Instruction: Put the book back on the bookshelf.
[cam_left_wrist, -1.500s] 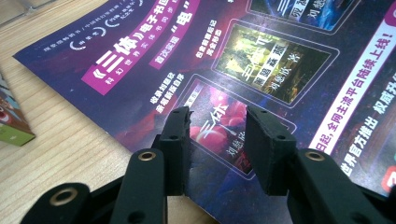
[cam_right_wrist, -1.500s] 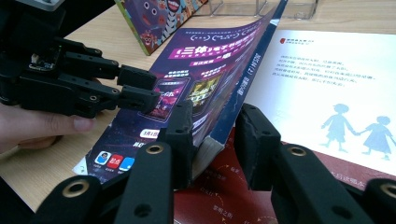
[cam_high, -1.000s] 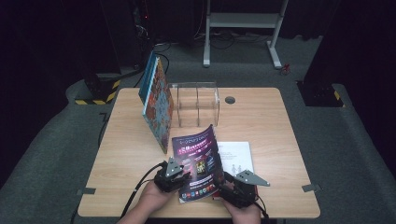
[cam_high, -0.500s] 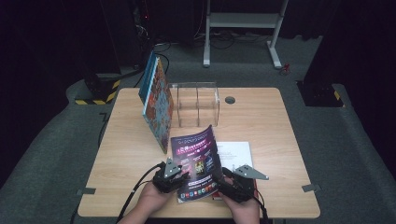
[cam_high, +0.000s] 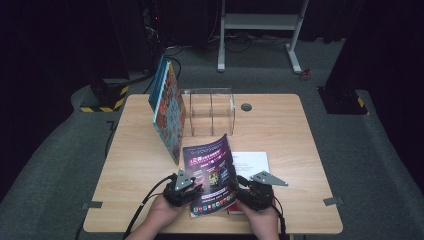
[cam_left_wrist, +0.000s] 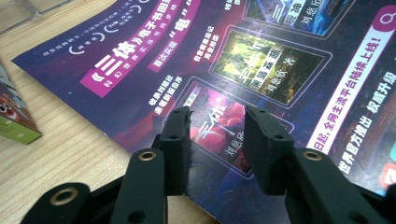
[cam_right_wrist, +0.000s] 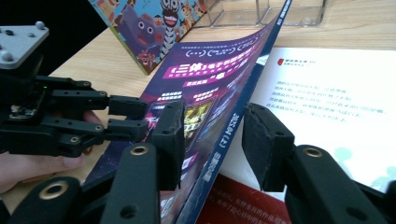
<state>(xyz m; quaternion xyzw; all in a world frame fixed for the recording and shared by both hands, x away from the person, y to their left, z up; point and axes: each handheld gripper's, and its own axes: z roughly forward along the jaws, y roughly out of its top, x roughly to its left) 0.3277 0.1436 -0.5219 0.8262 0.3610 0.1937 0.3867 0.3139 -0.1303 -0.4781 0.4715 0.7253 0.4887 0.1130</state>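
Note:
A book with a glossy purple cover (cam_high: 210, 170) lies near the table's front edge. Its cover is lifted and leans left, away from a white page (cam_high: 252, 162). My left gripper (cam_high: 196, 188) points at the cover's outer face (cam_left_wrist: 261, 70). Its jaws (cam_left_wrist: 212, 126) stand apart at the cover's lower edge, with only print showing between them. My right gripper (cam_high: 238, 189) straddles the raised cover (cam_right_wrist: 205, 93). Its jaws (cam_right_wrist: 210, 126) have just been closing. The left pad is against the cover and the right pad stands off it. The left gripper (cam_right_wrist: 135, 116) shows beyond.
A colourful children's book (cam_high: 167, 112) leans upright against a clear acrylic stand (cam_high: 212, 112) at the back middle of the wooden table (cam_high: 280, 130). A round cable hole (cam_high: 246, 106) sits behind the stand. Dark floor and a white frame lie beyond.
The right gripper has shifted slightly toward the cover's near right edge. The cover stays raised and the left gripper has not moved.

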